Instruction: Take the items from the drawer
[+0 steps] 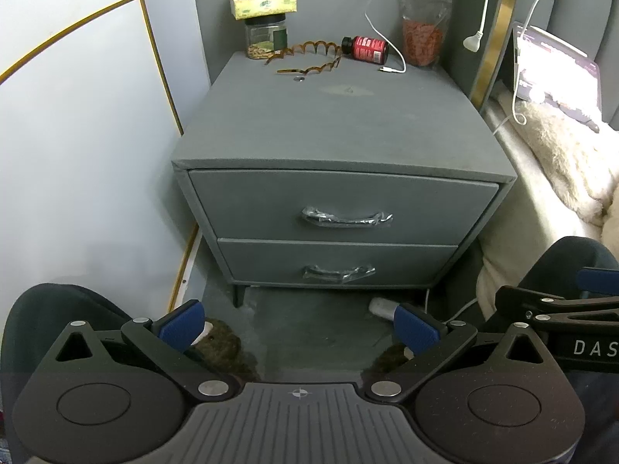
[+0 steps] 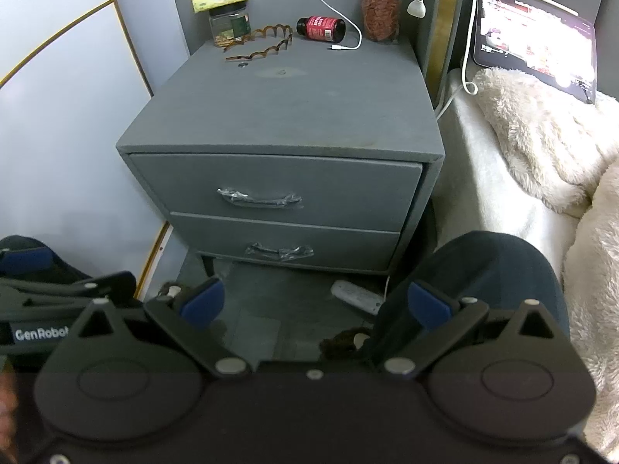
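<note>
Both grey drawers are closed. The top drawer's plastic-wrapped handle lies sideways, straight ahead of the left gripper and the right gripper, both with fingers wide apart and empty.

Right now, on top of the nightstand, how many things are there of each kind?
Tissue box: 1
Glass jar: 1
Red bottle: 1
Clear snack pouch: 1
Brown hair combs: 2
White cable end: 1
Small round coin-like thing: 1
Total: 8
</note>
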{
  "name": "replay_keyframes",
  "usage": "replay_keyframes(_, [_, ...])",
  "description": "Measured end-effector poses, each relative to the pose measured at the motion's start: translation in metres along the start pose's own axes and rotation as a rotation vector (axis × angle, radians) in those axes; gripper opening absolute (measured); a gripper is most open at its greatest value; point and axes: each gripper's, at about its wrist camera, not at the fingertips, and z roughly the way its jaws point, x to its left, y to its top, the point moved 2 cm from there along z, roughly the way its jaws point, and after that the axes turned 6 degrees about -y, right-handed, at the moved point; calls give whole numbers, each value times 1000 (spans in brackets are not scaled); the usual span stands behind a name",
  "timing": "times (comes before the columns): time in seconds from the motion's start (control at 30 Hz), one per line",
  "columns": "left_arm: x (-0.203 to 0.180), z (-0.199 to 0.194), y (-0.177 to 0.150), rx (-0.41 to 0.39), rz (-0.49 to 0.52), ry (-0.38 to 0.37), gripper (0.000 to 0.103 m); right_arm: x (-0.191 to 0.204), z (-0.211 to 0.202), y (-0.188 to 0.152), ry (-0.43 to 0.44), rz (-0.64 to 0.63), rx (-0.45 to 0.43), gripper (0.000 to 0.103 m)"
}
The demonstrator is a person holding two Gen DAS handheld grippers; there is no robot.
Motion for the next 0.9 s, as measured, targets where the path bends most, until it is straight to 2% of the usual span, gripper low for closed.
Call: replay_keyframes(0.9, [3,-1,-2,-4,3,1,103,-2,-1,0,-1,-10,-5,103])
